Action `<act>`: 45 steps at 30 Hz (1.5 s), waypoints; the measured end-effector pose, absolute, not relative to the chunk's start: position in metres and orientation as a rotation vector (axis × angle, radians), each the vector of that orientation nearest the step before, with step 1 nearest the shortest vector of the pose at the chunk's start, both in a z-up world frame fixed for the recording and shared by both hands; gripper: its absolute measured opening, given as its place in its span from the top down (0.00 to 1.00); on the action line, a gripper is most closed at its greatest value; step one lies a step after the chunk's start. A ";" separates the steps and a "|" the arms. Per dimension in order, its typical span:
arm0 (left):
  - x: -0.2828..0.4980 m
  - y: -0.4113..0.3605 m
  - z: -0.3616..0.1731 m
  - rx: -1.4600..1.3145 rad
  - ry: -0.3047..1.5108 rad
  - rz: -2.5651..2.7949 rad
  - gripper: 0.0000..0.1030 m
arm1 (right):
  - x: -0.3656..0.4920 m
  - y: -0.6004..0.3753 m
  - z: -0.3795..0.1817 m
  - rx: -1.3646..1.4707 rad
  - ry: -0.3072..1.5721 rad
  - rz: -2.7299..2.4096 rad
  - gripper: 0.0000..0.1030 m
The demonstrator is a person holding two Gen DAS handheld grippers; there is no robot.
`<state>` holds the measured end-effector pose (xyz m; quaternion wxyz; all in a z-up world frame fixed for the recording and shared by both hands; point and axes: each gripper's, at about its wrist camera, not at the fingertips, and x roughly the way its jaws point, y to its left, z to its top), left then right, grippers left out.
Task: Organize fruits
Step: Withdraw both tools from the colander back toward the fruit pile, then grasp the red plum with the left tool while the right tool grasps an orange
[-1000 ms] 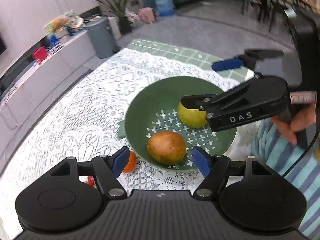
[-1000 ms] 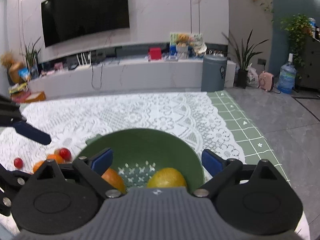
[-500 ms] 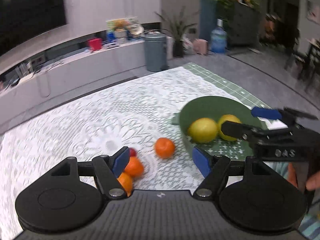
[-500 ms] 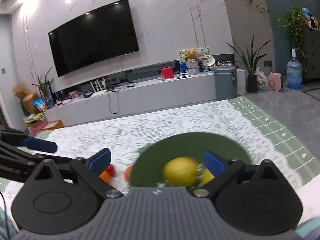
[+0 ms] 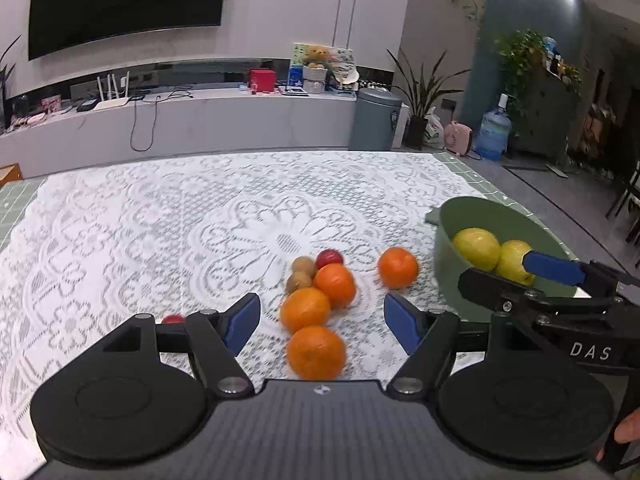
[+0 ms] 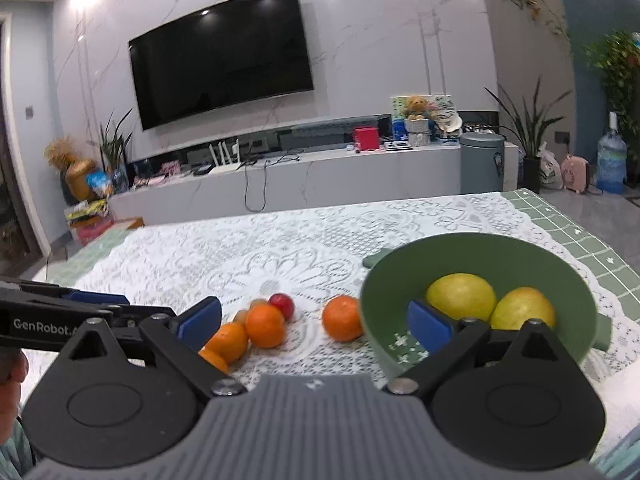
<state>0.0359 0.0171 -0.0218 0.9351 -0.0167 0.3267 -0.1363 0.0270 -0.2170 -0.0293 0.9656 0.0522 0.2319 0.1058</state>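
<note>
A green bowl (image 5: pixel 472 216) (image 6: pixel 500 252) on the lace tablecloth holds two yellow-green fruits (image 5: pixel 476 249) (image 6: pixel 460 296). Left of it lie several oranges (image 5: pixel 316 352) (image 6: pixel 264 326), two small brown fruits (image 5: pixel 302 266) and a small red fruit (image 5: pixel 330 258) (image 6: pixel 282 305). Another small red fruit (image 5: pixel 173 319) lies behind my left finger. My left gripper (image 5: pixel 320 318) is open and empty, just above the nearest oranges. My right gripper (image 6: pixel 314 326) is open and empty, low beside the bowl's near rim; it also shows in the left wrist view (image 5: pixel 520 280).
The white lace tablecloth (image 5: pixel 200 220) covers the table over a green checked cloth (image 6: pixel 560 220). Beyond the far edge are a low white TV bench (image 6: pixel 320 176), a grey bin (image 6: pixel 482 164) and plants.
My left gripper swung left from over the bowl to face the loose oranges. My right gripper drew back and lowered; the bowl now sits at its right.
</note>
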 end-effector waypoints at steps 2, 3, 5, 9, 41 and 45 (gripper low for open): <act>0.034 0.020 -0.029 -0.041 0.672 -0.266 0.19 | 0.028 -0.211 -0.033 0.080 0.462 0.219 0.07; 0.034 0.023 -0.033 -0.046 0.675 -0.254 0.20 | 0.028 -0.209 -0.035 0.067 0.460 0.221 0.07; 0.035 0.026 -0.040 -0.058 0.688 -0.252 0.21 | 0.029 -0.204 -0.039 0.041 0.461 0.228 0.08; 0.040 0.030 -0.050 -0.070 0.715 -0.240 0.23 | 0.035 -0.192 -0.049 -0.019 0.480 0.261 0.13; 0.082 0.060 -0.078 0.078 0.755 0.002 0.42 | 0.072 -0.136 -0.098 -0.003 0.660 0.539 0.53; 0.084 0.060 -0.082 0.102 0.771 0.009 0.48 | 0.074 -0.133 -0.101 0.001 0.670 0.554 0.58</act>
